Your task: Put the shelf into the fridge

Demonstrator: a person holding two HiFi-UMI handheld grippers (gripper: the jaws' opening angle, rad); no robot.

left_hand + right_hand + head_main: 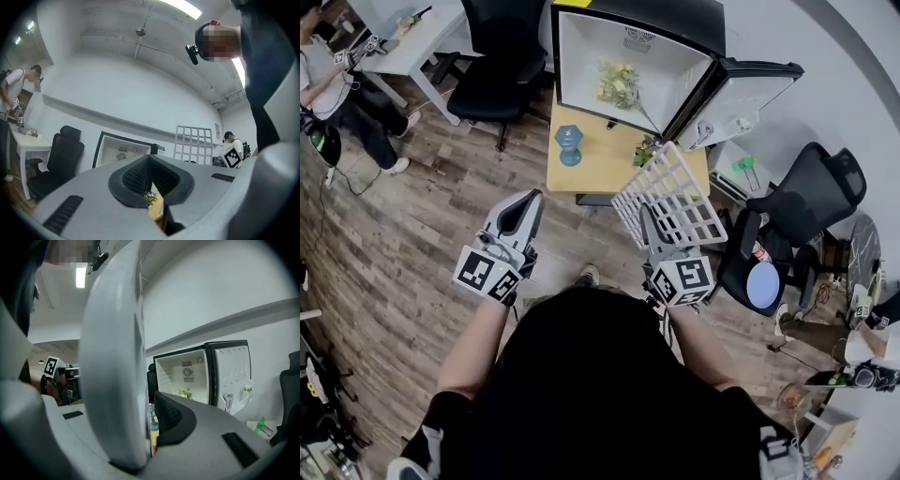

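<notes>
1. Head view: a small fridge (628, 66) stands open at the far end on a wooden table (595, 164), its door (741, 98) swung out to the right. Inside it lies a bunch of leafy greens (619, 84). A blue object (569, 145) stands on the table in front of the fridge, to the left.
2. Head view: both forearms reach forward from the person's body. The right gripper (649, 225) holds the white grid shelf (670, 197) by its near edge, and the shelf is tilted over the near right corner of the table, short of the fridge. The left gripper (525, 204) is raised to the left, well apart from the shelf.
3. Left gripper view: the left gripper (150, 177) has its ribbed pads (136, 176) pressed together with nothing between them. Beyond them the shelf (193, 143) stands upright to the right of the open fridge (123, 151).
4. Right gripper view: the right gripper (149, 416) is clamped on the shelf (112, 380), whose frame runs edge-on as a broad white band against the dark pad (171, 420). Past it is the open fridge (185, 376) with the greens (184, 392) on its floor. A can (228, 401) and a small carton (247, 391) sit in the door (232, 373).
</notes>
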